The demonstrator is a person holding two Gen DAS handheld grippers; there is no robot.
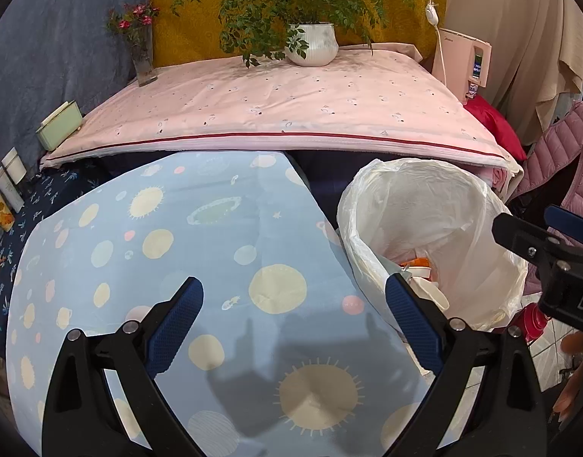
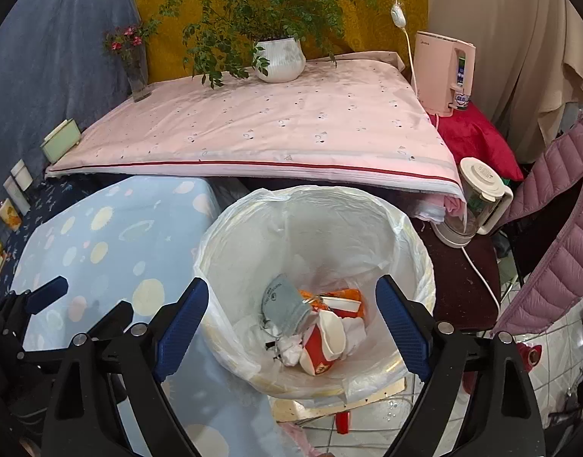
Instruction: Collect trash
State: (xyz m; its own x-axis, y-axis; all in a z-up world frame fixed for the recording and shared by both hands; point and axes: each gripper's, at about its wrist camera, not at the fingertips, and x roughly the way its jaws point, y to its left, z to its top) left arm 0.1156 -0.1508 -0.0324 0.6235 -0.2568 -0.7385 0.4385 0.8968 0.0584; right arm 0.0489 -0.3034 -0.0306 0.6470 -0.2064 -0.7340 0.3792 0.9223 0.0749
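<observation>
Hanging wide open above the trash bin (image 2: 314, 266), the right tool (image 2: 291, 323) grips nothing, its blue-padded fingers (image 2: 181, 323) spread to either side of the bin's mouth. Directly beneath, at the bottom of the white liner bag (image 2: 405, 251), lies the collected trash: a crushed red-and-white paper cup (image 2: 324, 346), a grey wrapper (image 2: 285, 304), crumpled white paper (image 2: 289, 348) and an orange packet (image 2: 352, 299), all heaped together. The left tool (image 1: 291, 327) is also released and empty, poised over the near worktop, whose light blue cloth (image 1: 158, 236) carries a print of suns and planets; its right finger (image 1: 413, 323) overlaps the bin's left rim in the left wrist view. The bin stands just right of that worktop, on a tiled floor (image 2: 550, 342). Beyond both, a farther worktop under a pink cloth (image 2: 291, 129) with a red stripe along its near edge bears a leafy plant in a white pot (image 2: 280, 59) at the far side and a glass vase of red flowers (image 2: 133, 64) at the far left corner. To the right stand a pink water dispenser (image 2: 442, 72), a clear jug with a white lid (image 2: 474, 198) and a mauve quilted jacket (image 2: 558, 205). A pale green box (image 2: 61, 141) sits off the pink cloth's left edge.
</observation>
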